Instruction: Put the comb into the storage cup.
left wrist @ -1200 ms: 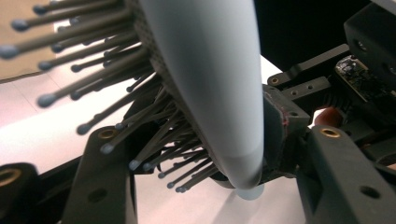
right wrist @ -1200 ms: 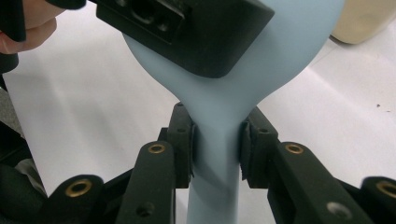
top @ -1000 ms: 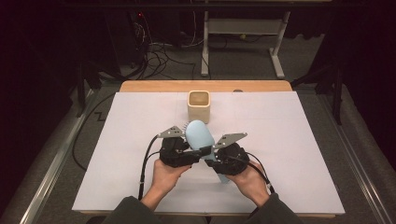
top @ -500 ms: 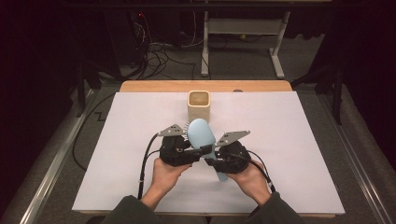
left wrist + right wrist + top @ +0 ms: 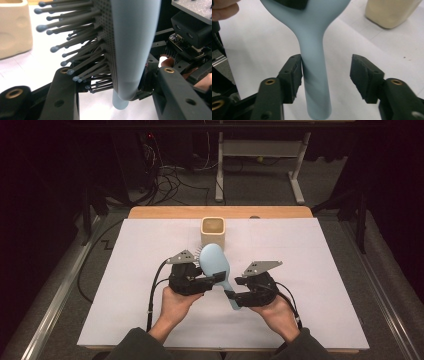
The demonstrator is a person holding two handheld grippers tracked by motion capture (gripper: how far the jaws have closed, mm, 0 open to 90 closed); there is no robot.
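Two hand-held grippers are meeting over the near middle of the white table surface, both at one pale blue plastic paddle hairbrush with dark grey ball-tipped bristles. The left gripper is clamping the brush at the base of the head: in the left gripper view its black jaws are sitting together on the hairbrush, one against the bristle side, the other against the smooth back. The brush is being held off the table, head pointing far, handle pointing near and slightly right.

The right gripper is straddling the handle with its jaws apart; they have just been opening. In the right gripper view the handle of the hairbrush is lying against the left-hand pad, with a clear gap to the other pad.

A cream square cup-shaped container is standing just beyond the brush head, near the table's far edge, and is also showing in the left gripper view.
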